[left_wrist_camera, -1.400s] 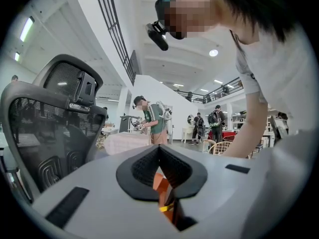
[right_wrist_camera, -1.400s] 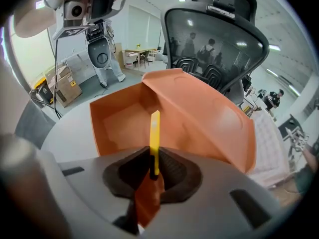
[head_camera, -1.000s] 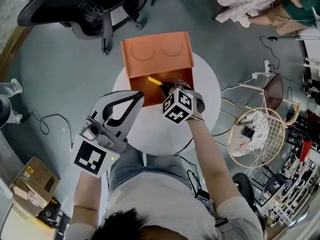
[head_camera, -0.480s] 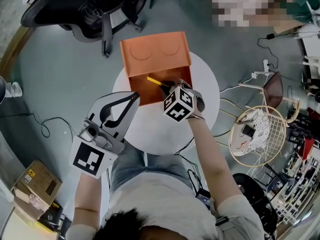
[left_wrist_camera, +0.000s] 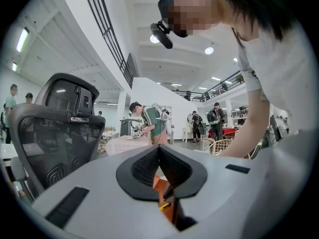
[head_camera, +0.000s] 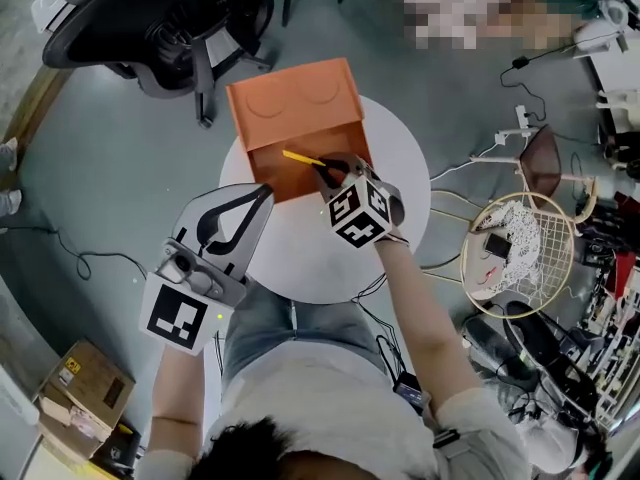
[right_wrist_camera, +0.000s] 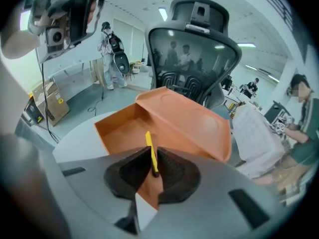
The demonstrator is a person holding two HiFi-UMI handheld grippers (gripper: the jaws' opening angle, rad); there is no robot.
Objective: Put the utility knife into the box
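An orange box [head_camera: 262,155] stands open on the round white table [head_camera: 395,163], its lid [head_camera: 290,103] folded back on the far side. My right gripper [head_camera: 326,172] is shut on a yellow utility knife [head_camera: 298,157], whose free end reaches over the box's inside. In the right gripper view the knife [right_wrist_camera: 148,141] sticks up from between the jaws of the right gripper [right_wrist_camera: 152,151], above the box floor [right_wrist_camera: 122,128]. My left gripper [head_camera: 266,192] hangs at the table's near left edge, shut and holding nothing. In its own view, the left gripper [left_wrist_camera: 159,148] shows the jaws closed together.
A black office chair [head_camera: 150,18] stands beyond the box on the left. A round wire chair [head_camera: 512,258] is to the table's right, with cables on the floor around it. Cardboard boxes [head_camera: 75,393] lie at lower left. Other people stand in the room's background.
The right gripper keeps the knife over the open box, almost unmoved relative to it. The whole scene has slid slightly up and left in the head view. The left gripper holds its place.
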